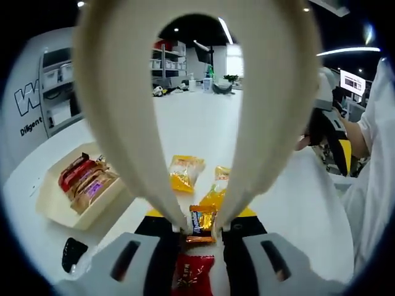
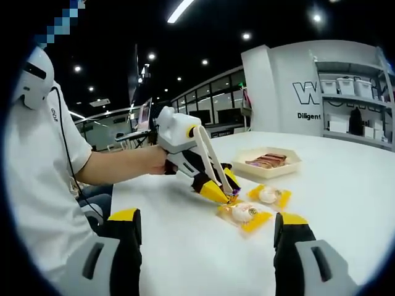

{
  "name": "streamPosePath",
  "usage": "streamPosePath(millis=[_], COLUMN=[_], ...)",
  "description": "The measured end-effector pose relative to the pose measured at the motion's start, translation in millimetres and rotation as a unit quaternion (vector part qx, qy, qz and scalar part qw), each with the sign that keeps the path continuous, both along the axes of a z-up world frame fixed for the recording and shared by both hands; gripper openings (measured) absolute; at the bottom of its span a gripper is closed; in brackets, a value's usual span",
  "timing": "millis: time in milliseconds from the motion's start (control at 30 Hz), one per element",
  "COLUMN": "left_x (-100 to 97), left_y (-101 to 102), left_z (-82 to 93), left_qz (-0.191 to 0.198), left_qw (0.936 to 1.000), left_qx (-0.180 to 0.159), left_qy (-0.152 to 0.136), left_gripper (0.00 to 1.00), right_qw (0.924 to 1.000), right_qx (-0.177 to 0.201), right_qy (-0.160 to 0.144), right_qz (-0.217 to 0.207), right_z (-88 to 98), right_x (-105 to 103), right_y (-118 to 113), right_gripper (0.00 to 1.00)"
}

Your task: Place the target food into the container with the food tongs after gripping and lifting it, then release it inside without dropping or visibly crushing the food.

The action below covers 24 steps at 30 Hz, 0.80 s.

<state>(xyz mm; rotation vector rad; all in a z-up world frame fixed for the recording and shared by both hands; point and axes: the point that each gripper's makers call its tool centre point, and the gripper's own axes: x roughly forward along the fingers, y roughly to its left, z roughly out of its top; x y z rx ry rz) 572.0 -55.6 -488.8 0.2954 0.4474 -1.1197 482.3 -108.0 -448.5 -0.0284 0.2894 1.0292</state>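
My left gripper [image 1: 200, 214] is shut on cream food tongs [image 1: 123, 111], whose two arms run forward and converge on a small orange and dark blue wrapped candy [image 1: 202, 222]. The tong tips sit close against both sides of the candy, low at the table. From the right gripper view, the left gripper [image 2: 213, 185] points the tongs [image 2: 216, 163] down at the table beside yellow packets. A cream tray [image 1: 52, 203], the container, holds several wrapped snacks to the left. My right gripper [image 2: 210, 217] is open over the white table, holding nothing.
Yellow snack packets [image 1: 184, 171] [image 2: 244, 216] [image 2: 270, 195] lie on the white table [image 1: 203, 123] near the tongs. A red packet [image 1: 192, 274] lies between my left jaws, and a black object [image 1: 73, 253] lies near the tray. A person in a white shirt [image 2: 43, 160] stands beside the table. The tray [image 2: 290, 166] is behind the packets.
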Motion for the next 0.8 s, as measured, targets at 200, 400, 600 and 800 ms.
streamPosePath(millis=[200,400,600,800], left_x=[-2.7,-4.6,-8.3,-11.1], left_y=[-1,-1,3,14], left_z=[0.0,1.5,9.2,20.5], left_qz=[-0.01,-0.017,-0.027,-0.041], left_qw=[0.9999,0.9998,0.9996,0.999], left_qx=[0.002,0.003,-0.01,-0.013], left_qy=[-0.011,-0.013,0.002,0.011], left_gripper=[0.21,0.2,0.19,0.19], right_qw=[1.0,1.0,1.0,1.0], right_qx=[0.0,0.0,-0.001,0.0], right_qy=[0.0,0.0,0.0,0.0], right_qz=[0.0,0.001,0.001,0.001], right_z=[-0.2,-0.1,-0.9,-0.7], right_x=[0,-1,-1,-1], right_y=[0,0,-1,-1], right_gripper=[0.89,0.89,0.88,0.88])
